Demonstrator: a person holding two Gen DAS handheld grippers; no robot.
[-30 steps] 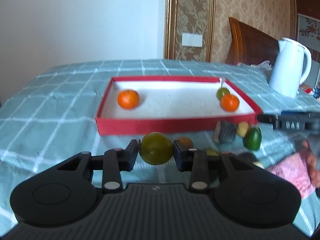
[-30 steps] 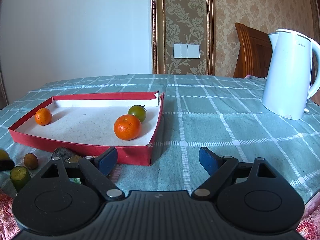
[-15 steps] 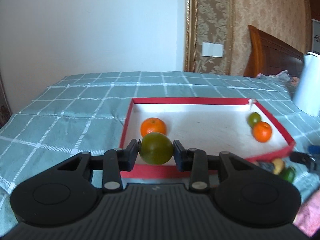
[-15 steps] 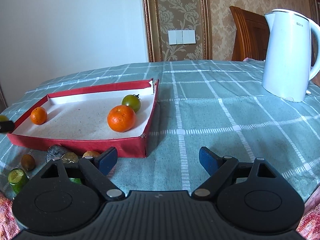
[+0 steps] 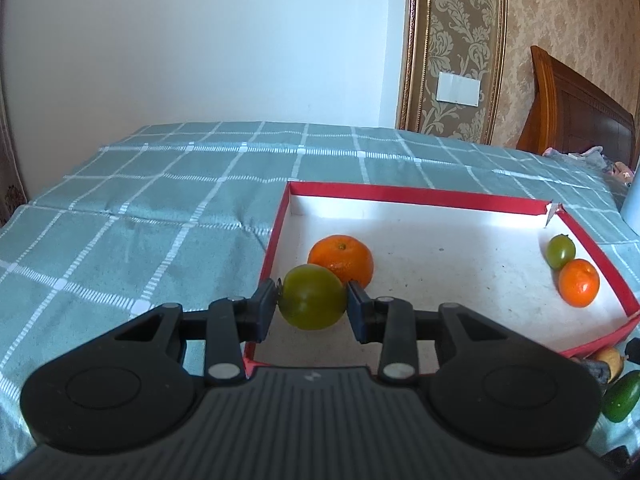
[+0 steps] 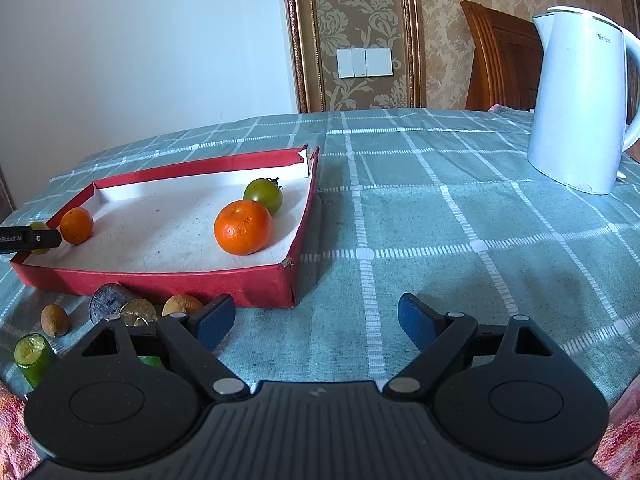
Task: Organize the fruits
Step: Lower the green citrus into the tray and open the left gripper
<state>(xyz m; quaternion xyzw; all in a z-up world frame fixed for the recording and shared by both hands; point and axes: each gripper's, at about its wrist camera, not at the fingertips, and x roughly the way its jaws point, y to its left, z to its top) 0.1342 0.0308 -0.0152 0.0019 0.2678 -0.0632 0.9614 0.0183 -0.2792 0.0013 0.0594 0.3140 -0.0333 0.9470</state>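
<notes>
Carrying a green tomato (image 5: 313,302) clamped in the left gripper (image 5: 313,304) over the red tray (image 5: 412,193) — next, release it beside the orange (image 5: 341,259) at one o'clock; right gripper (image 6: 316,320) gapes empty.

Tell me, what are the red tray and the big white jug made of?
The shallow red tray looks like cardboard with matte paper: a corner is torn and its edges are creased. The tall white jug looks like smooth, slightly glossy plastic, probably a kettle.
</notes>
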